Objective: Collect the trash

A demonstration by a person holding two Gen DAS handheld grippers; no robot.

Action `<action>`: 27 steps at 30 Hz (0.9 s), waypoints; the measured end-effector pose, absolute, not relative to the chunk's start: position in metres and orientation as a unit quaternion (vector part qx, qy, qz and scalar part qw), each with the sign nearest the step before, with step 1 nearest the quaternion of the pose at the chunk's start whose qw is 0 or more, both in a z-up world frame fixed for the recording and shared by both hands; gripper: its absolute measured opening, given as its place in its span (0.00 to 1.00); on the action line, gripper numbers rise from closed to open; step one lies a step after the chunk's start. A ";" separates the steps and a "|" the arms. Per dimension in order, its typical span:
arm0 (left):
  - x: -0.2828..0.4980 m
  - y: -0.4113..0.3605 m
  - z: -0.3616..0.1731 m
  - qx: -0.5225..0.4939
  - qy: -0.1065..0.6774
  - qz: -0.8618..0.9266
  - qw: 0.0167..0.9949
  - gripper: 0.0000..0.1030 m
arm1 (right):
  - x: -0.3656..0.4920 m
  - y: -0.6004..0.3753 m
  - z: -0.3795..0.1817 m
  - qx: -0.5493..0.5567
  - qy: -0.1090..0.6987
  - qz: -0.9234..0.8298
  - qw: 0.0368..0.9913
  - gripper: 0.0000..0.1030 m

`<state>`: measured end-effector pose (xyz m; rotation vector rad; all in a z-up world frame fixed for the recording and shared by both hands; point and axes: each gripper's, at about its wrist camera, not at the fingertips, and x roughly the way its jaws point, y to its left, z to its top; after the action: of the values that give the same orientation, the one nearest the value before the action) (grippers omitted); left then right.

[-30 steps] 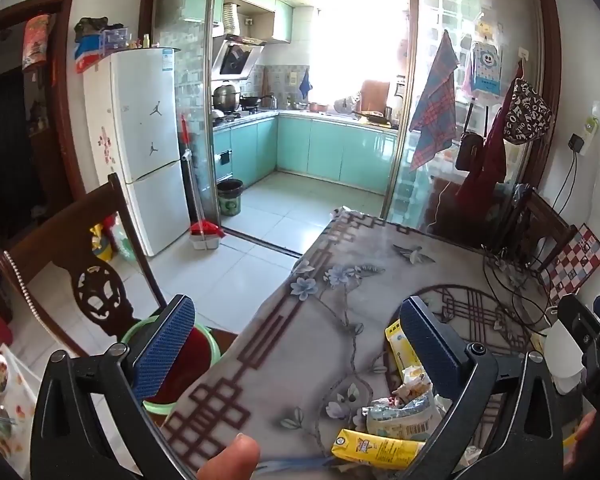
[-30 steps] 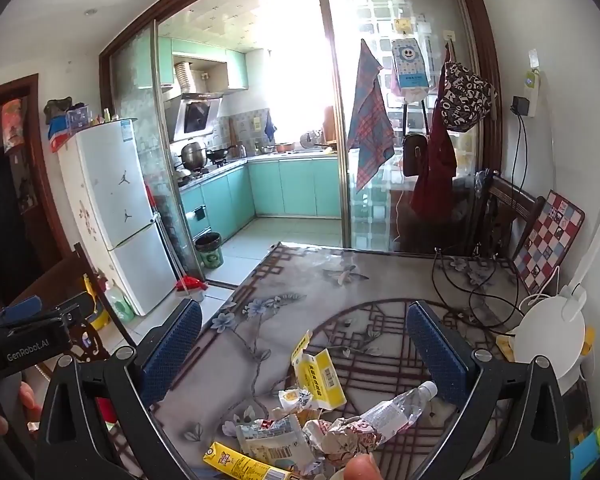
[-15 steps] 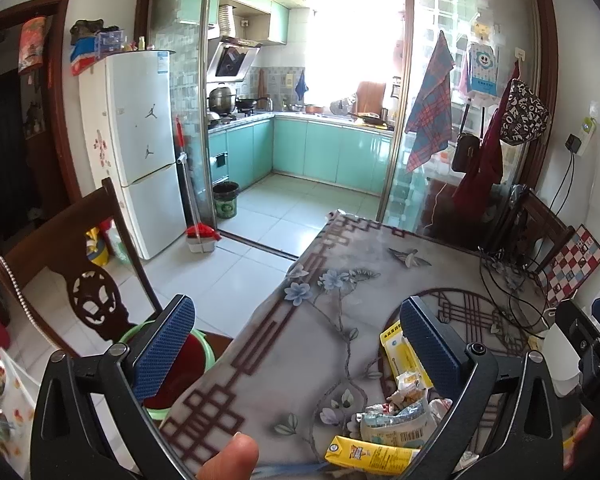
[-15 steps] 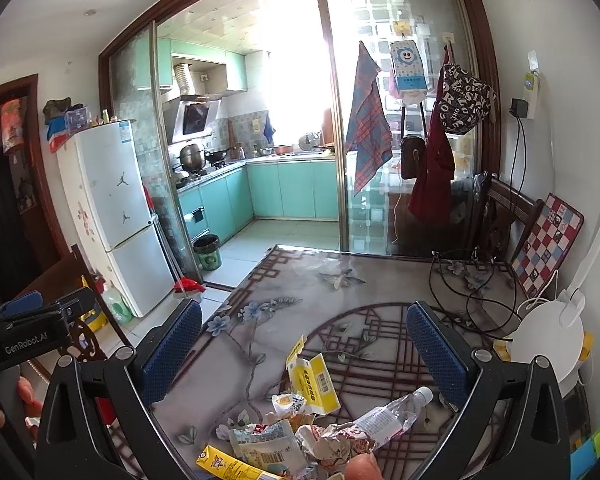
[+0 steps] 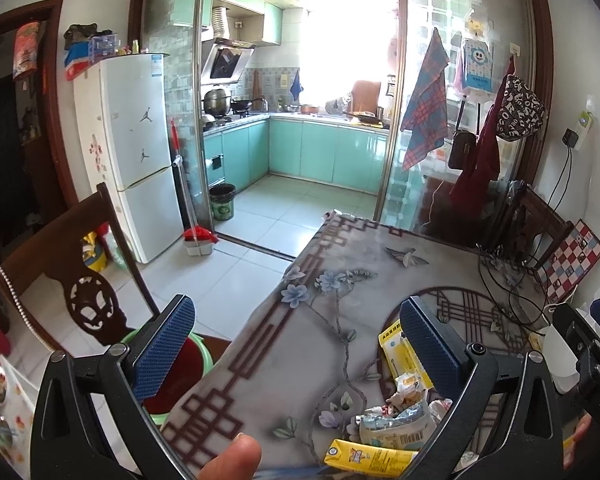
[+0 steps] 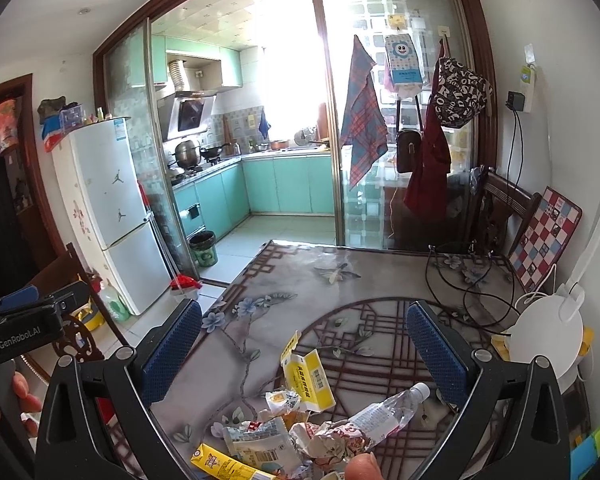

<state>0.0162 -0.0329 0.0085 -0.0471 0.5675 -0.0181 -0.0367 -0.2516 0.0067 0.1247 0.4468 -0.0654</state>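
A heap of trash lies at the near edge of the patterned table (image 6: 340, 280): a yellow carton (image 6: 308, 376), a crushed clear bottle (image 6: 388, 412), crumpled wrappers (image 6: 260, 444) and a long yellow pack (image 6: 224, 466). In the left wrist view the same yellow pack (image 5: 370, 458) and wrappers (image 5: 392, 420) lie under my right finger. My left gripper (image 5: 296, 344) hangs open over the table's left edge, holding nothing. My right gripper (image 6: 304, 348) is open above the heap, empty. A green bin with a red inside (image 5: 192, 356) stands on the floor beside the table.
A carved wooden chair (image 5: 72, 280) stands left of the table. Black cables (image 6: 472, 288), a white round lamp (image 6: 544, 332) and a checkered board (image 6: 544, 236) sit at the table's right. A fridge (image 5: 132, 152) and glass sliding doors (image 6: 396, 140) lie beyond.
Both grippers have risen and tipped back a little, so the trash heap sits slightly lower in both views. Both stay open and empty.
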 end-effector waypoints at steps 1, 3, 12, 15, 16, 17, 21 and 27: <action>0.016 -0.033 0.008 -0.023 0.280 -0.009 0.960 1.00 | -0.037 -0.253 0.006 0.062 0.222 -0.033 0.973 1.00; 0.016 -0.033 0.007 -0.021 0.280 -0.010 0.960 1.00 | -0.037 -0.253 0.005 0.062 0.223 -0.033 0.972 1.00; 0.018 -0.034 0.004 -0.021 0.286 -0.011 0.958 1.00 | -0.036 -0.254 0.003 0.062 0.228 -0.036 0.971 1.00; 0.018 -0.034 0.004 -0.020 0.286 -0.011 0.958 1.00 | -0.036 -0.254 0.004 0.063 0.228 -0.036 0.971 1.00; 0.018 -0.034 0.004 -0.020 0.286 -0.011 0.958 1.00 | -0.037 -0.254 0.003 0.064 0.228 -0.036 0.971 1.00; 0.018 -0.034 0.004 -0.020 0.286 -0.011 0.958 1.00 | -0.036 -0.254 0.003 0.064 0.228 -0.035 0.971 1.00; 0.018 -0.033 0.004 -0.020 0.285 -0.008 0.958 1.00 | -0.036 -0.253 0.003 0.064 0.230 -0.035 0.971 1.00; 0.017 -0.033 0.004 -0.019 0.285 -0.008 0.958 1.00 | -0.036 -0.253 0.003 0.062 0.229 -0.035 0.971 1.00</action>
<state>0.0169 -0.0325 0.0043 -0.0379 0.5775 -0.0153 -0.0358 -0.2532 0.0033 0.1262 0.4632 -0.0697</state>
